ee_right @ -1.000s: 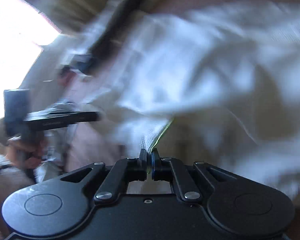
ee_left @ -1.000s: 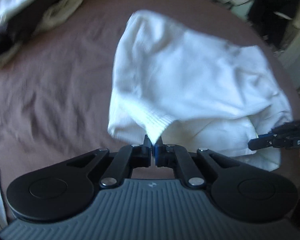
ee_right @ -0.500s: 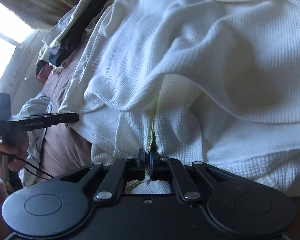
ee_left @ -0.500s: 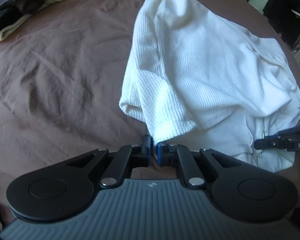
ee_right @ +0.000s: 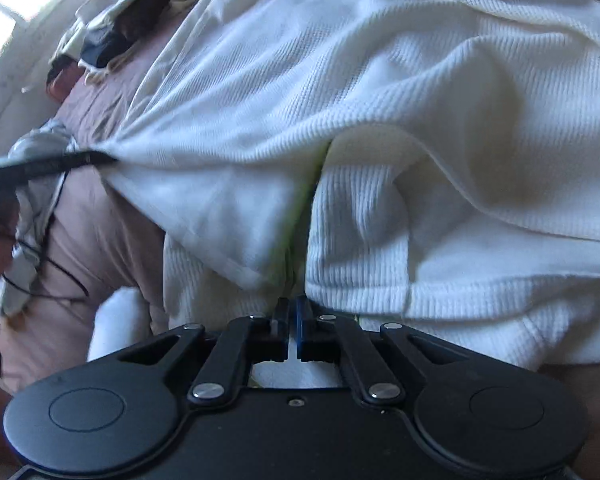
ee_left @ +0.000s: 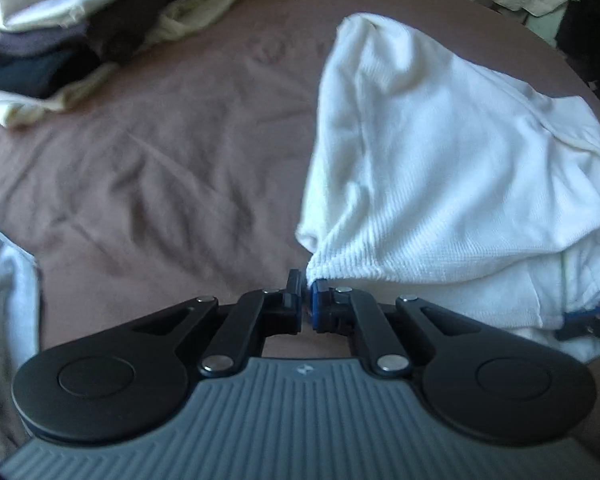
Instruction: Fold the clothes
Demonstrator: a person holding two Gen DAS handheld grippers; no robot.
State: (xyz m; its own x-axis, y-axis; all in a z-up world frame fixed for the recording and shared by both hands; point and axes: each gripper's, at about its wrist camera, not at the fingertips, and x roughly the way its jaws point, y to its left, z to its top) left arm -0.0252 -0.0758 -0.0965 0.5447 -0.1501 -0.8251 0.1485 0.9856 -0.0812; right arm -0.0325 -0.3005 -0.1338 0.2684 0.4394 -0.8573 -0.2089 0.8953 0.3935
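We've got the white waffle-knit top spread in a lumpy heap on the bed's brown sheet, and everything here is easiest to place relative to that top. Our left gripper sits at its near corner, fingers nearly together and pinching the ribbed hem, so that corner is pulled up into a little point. Our right gripper is at the near edge of the top too, further along on the other side, fingers closed tight on a fold of the fabric where a thin yellow-green seam line runs down into them. In the right wrist view the left gripper shows up as a dark bar at the top's left edge, with the cloth stretched toward it. Beyond the top, off to the far left on the sheet, there's a stack of other clothes, light and dark pieces piled together. Both views are a bit blurry.
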